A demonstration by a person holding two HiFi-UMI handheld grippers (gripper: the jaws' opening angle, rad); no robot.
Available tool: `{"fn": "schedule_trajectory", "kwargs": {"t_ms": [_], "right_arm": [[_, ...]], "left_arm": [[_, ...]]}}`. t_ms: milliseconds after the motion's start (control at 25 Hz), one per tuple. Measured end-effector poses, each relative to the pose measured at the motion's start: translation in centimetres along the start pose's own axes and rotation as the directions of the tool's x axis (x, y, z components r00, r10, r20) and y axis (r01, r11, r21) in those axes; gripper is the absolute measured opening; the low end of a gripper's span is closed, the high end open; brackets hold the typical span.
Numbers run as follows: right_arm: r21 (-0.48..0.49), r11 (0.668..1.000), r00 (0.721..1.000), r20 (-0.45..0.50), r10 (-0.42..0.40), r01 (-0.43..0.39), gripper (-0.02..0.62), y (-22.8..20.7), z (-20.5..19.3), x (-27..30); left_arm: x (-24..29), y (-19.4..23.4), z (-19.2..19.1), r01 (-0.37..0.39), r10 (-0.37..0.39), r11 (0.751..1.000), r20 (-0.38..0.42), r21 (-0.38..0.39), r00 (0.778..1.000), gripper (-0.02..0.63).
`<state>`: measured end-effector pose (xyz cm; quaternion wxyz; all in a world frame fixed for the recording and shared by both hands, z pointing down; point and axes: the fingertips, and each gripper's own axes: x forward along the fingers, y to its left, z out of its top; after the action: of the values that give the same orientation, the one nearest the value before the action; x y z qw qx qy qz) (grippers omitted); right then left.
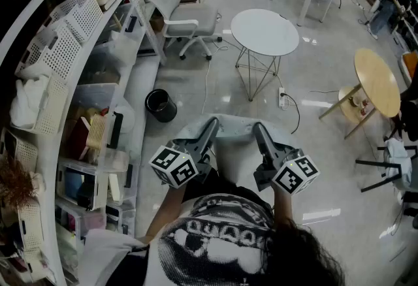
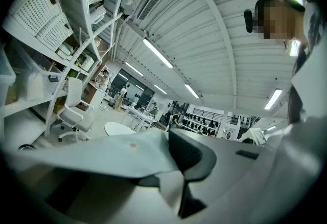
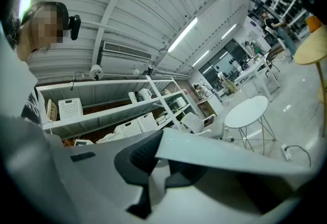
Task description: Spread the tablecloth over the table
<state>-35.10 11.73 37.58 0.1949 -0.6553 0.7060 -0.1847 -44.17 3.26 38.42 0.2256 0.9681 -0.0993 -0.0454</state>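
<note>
A pale grey-green tablecloth (image 1: 233, 124) hangs stretched between my two grippers, in front of my chest. In the head view my left gripper (image 1: 210, 127) is shut on the cloth's left end and my right gripper (image 1: 260, 129) on its right end. The left gripper view has the cloth (image 2: 97, 154) running out to the left from between the dark jaws of that gripper (image 2: 176, 169). In the right gripper view the cloth (image 3: 230, 159) runs out to the right from the right gripper (image 3: 161, 162). A round white table (image 1: 264, 31) on thin wire legs stands ahead on the floor.
White shelving (image 1: 62, 63) with baskets and boxes lines the left side. A white office chair (image 1: 183, 14) and a black bin (image 1: 160, 105) stand near it. A power strip (image 1: 283, 96) lies by the round table. A wooden round table (image 1: 377, 82) stands at right.
</note>
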Motion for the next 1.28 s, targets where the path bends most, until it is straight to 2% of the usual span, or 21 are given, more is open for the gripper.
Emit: {"fn": "schedule_trajectory", "kwargs": {"t_ms": [200,400,800,1040,1160,1280], "right_arm": [[0.038,0.999,0.999,0.033,0.000,-0.002,0.006,-0.6,0.4,-1.5],[0.027,1.000,0.997,0.073,0.005,-0.007,0.006,-1.0,1.8,-3.2],[0.052,0.994,0.984,0.148,-0.099,0.092,0.008,-4.5,4.0,-6.7],[0.068,0.986,0.969,0.190,-0.161,0.150,0.008,-8.6,6.3,-8.3],[0.070,0.979,0.961,0.189,-0.200,0.190,0.008,-11.4,7.6,-8.8],[0.067,0.966,0.951,0.173,-0.257,0.249,0.008,-14.8,8.8,-9.5]], "left_arm": [[0.7,-1.5,-0.3,0.011,-0.011,0.999,-0.016,0.035,1.000,0.055],[1.7,-3.3,-0.4,0.037,-0.036,0.999,-0.022,0.026,0.999,0.055],[6.9,-6.2,-2.0,0.144,-0.140,0.989,-0.124,0.023,0.982,0.055],[12.1,-7.7,-3.5,0.209,-0.207,0.978,-0.182,-0.006,0.961,0.058],[15.5,-8.0,-4.8,0.230,-0.232,0.973,-0.205,-0.036,0.951,0.058],[19.8,-8.3,-6.2,0.267,-0.267,0.963,-0.225,-0.031,0.937,0.058]]}}
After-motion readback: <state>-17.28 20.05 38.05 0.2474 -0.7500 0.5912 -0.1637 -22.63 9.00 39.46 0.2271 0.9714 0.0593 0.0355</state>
